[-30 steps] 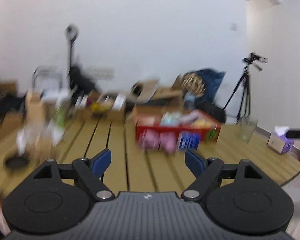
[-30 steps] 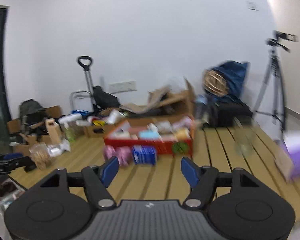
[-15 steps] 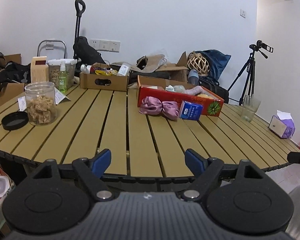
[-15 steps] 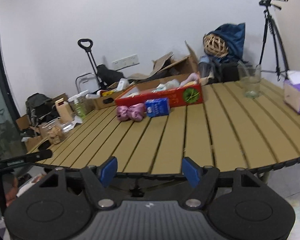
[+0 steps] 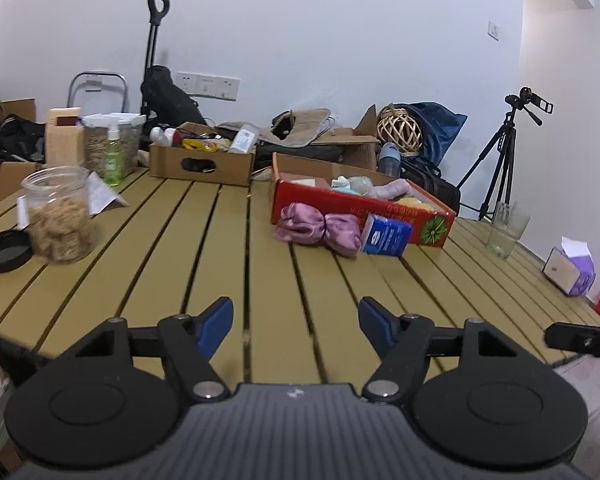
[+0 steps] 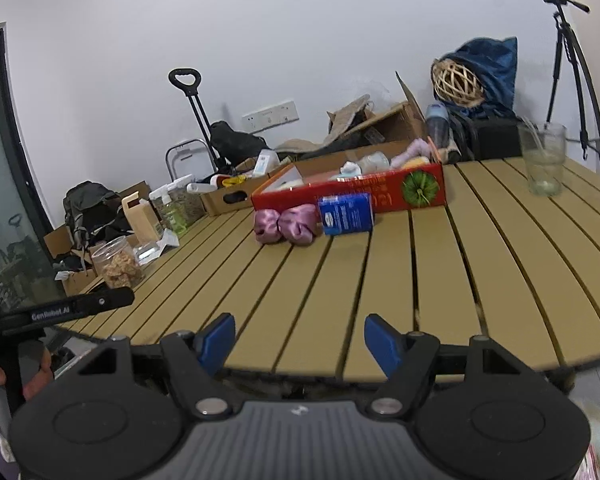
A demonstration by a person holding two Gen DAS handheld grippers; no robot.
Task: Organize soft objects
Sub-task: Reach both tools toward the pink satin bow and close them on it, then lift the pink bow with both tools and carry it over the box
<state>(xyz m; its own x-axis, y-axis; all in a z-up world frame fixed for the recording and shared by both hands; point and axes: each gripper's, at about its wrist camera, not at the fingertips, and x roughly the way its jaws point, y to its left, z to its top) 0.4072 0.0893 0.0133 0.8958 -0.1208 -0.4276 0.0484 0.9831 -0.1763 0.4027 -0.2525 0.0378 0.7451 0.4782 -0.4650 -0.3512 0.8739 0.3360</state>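
Observation:
A pink satin cloth bundle lies on the slatted wooden table, against a red cardboard box that holds several soft items. A blue tissue pack leans on the box beside it. The right wrist view also shows the bundle, the pack and the box. My left gripper is open and empty over the table's near part. My right gripper is open and empty at the table's near edge.
A plastic jar of snacks and its black lid stand left. A brown cardboard box sits at the back. A glass and a purple tissue box are right. A tripod stands beyond.
Both grippers have swung down from a raised, blurred view and moved forward toward the table. The left one now hangs over the tabletop. Both stay open.

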